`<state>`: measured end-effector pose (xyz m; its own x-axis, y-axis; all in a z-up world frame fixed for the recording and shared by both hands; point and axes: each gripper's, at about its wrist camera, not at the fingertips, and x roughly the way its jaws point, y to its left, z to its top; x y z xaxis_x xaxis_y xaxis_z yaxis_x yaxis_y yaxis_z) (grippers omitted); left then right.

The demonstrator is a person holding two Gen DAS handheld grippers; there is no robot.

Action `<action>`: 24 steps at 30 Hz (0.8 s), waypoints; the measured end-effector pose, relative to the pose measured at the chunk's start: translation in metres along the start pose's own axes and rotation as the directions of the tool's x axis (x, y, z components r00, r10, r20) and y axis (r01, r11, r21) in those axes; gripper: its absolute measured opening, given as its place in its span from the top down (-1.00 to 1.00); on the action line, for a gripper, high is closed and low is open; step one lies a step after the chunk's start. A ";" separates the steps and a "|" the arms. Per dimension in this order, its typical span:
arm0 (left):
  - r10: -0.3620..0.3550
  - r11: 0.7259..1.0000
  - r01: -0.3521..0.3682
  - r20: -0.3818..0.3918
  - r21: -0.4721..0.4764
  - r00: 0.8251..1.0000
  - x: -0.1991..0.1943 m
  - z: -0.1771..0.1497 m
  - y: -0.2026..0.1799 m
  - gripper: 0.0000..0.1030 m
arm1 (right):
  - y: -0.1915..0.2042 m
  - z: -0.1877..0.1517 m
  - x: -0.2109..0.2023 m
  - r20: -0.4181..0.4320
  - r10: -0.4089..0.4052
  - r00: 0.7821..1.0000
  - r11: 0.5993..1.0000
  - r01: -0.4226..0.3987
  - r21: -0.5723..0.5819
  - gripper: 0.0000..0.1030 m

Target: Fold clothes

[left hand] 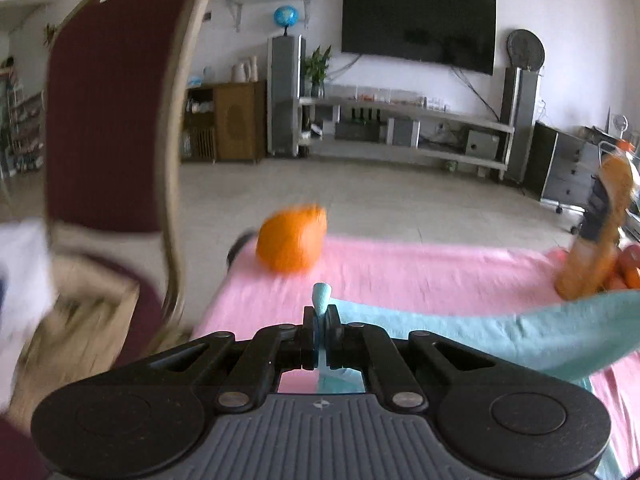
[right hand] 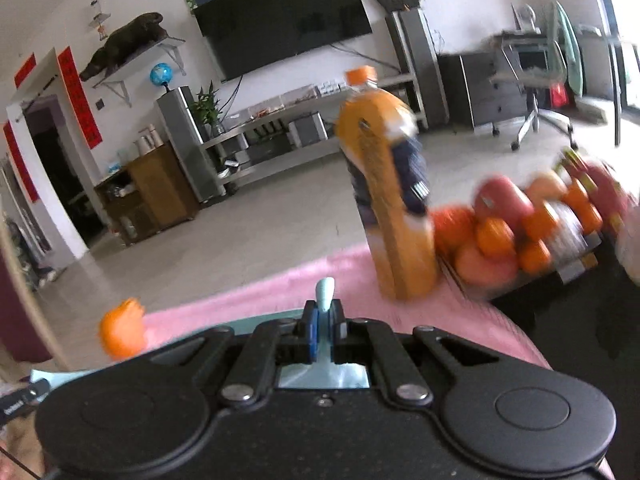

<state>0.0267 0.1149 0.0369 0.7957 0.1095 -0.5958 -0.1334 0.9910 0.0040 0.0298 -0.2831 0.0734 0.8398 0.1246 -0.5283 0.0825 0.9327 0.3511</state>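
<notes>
Teal cloth (left hand: pixel 500 332) is pinched by both closed tongs, left (left hand: pixel 321 320) and right (right hand: pixel 325 316), and held stretched above the pink worktop (left hand: pixel 400 268), so a fold seems underway; matched edges are needed next.

L claw (left hand: pixel 321 316) clamped, R claw (right hand: pixel 325 316) clamped

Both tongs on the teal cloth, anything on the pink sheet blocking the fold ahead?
Partly. Left tongs and right tongs pinch the teal cloth. An orange lies ahead left, an orange bottle ahead right; the pink sheet between looks bare.
</notes>
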 end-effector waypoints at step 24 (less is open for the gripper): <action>-0.222 0.972 0.233 -0.205 0.029 0.953 -0.005 -0.082 -0.037 0.49 | -0.033 -0.109 0.011 -0.316 0.068 0.946 0.995 -0.041 0.091 0.40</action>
<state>-0.0208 0.0712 -0.0258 0.6670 -0.1316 -0.7334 0.0731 0.9911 -0.1114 -0.0222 -0.2758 -0.0284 0.6306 0.2885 -0.7205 0.0966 0.8919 0.4417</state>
